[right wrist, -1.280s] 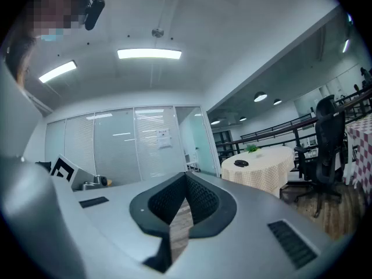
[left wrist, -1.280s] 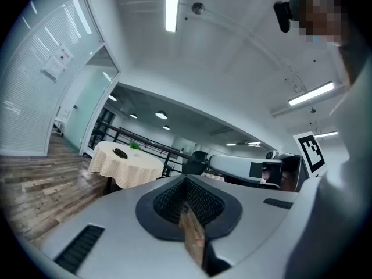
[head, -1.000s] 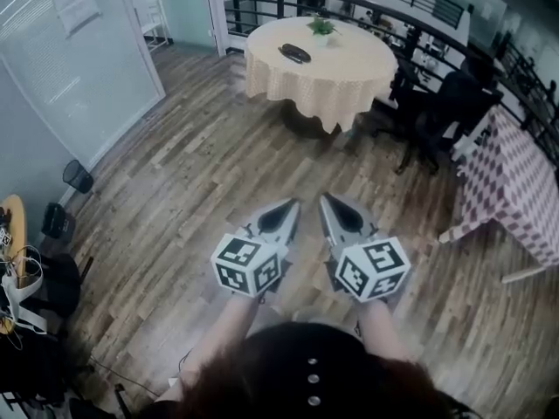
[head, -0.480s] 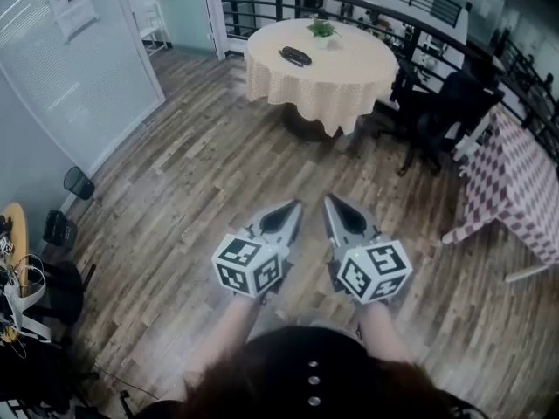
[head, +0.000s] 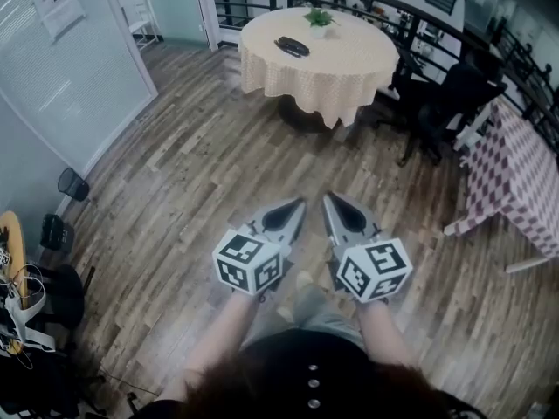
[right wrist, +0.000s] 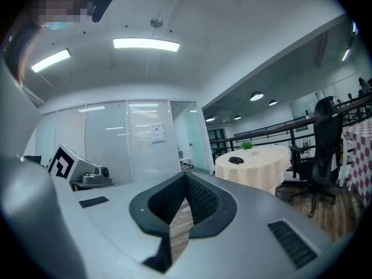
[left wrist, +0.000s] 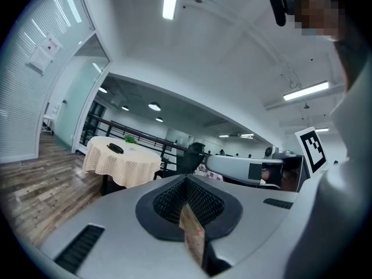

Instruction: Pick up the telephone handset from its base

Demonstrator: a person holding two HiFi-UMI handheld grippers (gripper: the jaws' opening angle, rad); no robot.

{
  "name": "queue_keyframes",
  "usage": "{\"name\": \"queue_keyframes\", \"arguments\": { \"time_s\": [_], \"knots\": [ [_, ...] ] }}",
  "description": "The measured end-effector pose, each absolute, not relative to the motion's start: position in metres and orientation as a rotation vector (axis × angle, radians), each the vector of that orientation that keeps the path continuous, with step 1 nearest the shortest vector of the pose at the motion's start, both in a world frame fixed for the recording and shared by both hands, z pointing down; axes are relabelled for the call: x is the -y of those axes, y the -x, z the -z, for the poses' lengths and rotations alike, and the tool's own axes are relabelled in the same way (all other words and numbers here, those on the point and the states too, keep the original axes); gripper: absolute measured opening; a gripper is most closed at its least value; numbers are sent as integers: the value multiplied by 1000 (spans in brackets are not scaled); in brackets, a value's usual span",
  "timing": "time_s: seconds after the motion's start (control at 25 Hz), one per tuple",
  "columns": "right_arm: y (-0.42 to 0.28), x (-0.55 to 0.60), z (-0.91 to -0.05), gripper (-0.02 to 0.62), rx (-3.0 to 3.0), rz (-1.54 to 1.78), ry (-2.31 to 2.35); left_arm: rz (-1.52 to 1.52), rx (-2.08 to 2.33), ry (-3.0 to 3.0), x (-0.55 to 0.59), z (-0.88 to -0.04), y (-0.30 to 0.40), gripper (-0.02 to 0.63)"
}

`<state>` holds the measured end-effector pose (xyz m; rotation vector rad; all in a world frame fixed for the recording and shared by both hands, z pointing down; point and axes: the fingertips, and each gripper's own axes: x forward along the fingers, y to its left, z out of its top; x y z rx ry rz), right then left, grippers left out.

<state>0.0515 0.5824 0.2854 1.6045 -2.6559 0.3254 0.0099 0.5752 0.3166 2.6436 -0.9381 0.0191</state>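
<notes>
phase: approach | left gripper (head: pixel 295 206): jaws closed, empty | right gripper (head: pixel 330 201): same, side by side, apparently just carried | telephone (head: pixel 293 46): on round desk (head: pixel 349 72), well ahead, untouched

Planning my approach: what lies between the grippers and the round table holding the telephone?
Only wooden floor; the head view shows it bare from the left gripper and right gripper to the table bearing the telephone.

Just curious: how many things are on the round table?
2: a dark phone left of centre, a small plant at the far edge. Nothing seems hidden.
</notes>
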Motion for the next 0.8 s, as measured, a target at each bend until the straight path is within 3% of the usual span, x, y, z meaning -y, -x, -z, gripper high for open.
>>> {"name": "queue_keyframes", "arguments": {
  "time_s": [0.8],
  "knots": [
    [-80,-355,-296,9,2696,-341,-1505,-34,1012,-2635,-352,-322,-46,6]
  ]
}}
